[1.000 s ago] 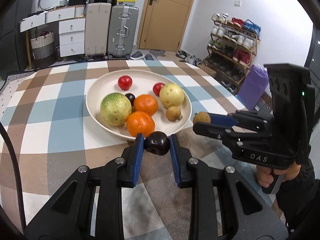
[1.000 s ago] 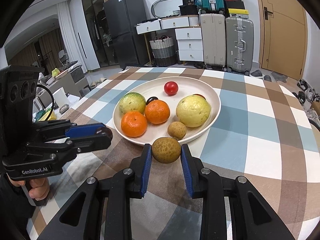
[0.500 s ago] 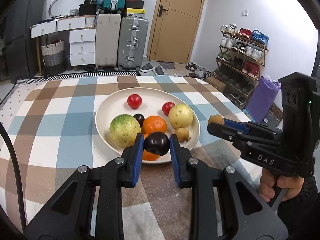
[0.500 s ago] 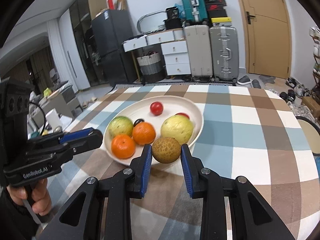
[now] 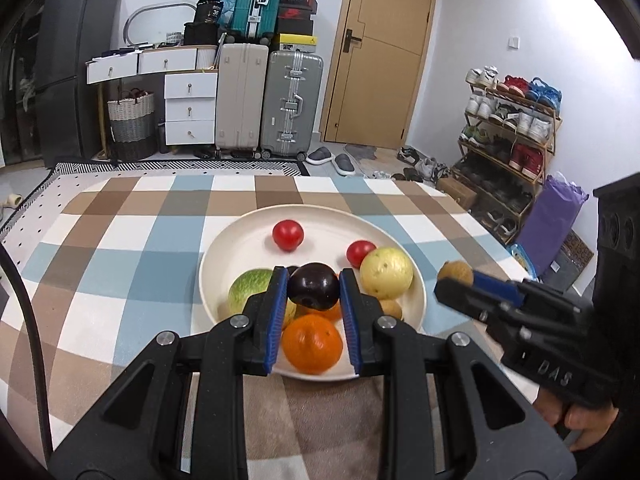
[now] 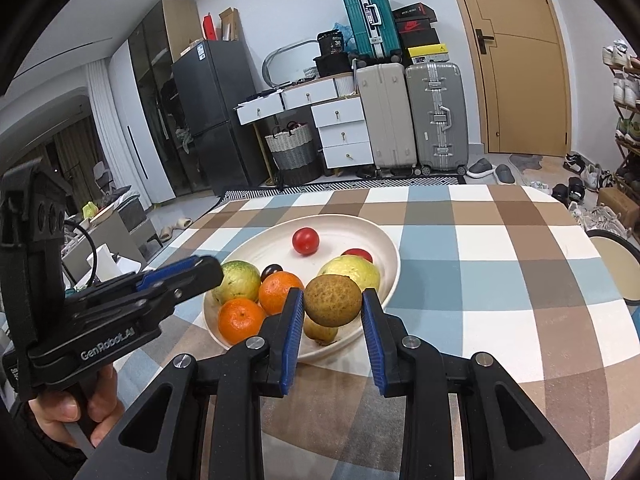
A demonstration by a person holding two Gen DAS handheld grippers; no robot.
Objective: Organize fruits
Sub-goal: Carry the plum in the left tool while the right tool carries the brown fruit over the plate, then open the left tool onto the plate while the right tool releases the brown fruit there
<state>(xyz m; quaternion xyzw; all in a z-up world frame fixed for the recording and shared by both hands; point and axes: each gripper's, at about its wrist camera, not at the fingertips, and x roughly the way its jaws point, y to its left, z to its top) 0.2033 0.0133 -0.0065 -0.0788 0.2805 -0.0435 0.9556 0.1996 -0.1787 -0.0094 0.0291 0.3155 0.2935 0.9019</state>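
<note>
We see a counter (image 5: pixel 120 240) covered in a blue, brown and white checked cloth, filling the lower half of both frames. Nearest us in the left wrist view, the left claw (image 5: pixel 314 286) is clamped on a dark plum (image 5: pixel 314 286), held between its blue pads at the centre of the frame, in front of the near part of the plate (image 5: pixel 240 236). In the right wrist view, the right claw (image 6: pixel 333 300) grips a brown rough-skinned fruit (image 6: pixel 333 300) the same way, raised at the plate's near rim at centre frame. Each claw also shows in the other's view: the right one at the right edge, the left one at the left edge with a hand (image 6: pixel 72 408) on its handle.

Just beyond the pads, the cream plate holds two oranges (image 6: pixel 240 318), a green fruit (image 6: pixel 236 280), a yellow-green fruit (image 5: pixel 386 272), a small brown fruit (image 5: pixel 390 308), a small dark fruit (image 6: pixel 272 270) and two red tomatoes (image 5: pixel 288 234) towards its far side.

Further off, at the top of both frames, suitcases (image 5: pixel 292 100) and white drawers (image 5: pixel 190 110) stand by a wooden door (image 5: pixel 384 52), with a shoe rack (image 5: pixel 508 120) at the right of the left wrist view.
</note>
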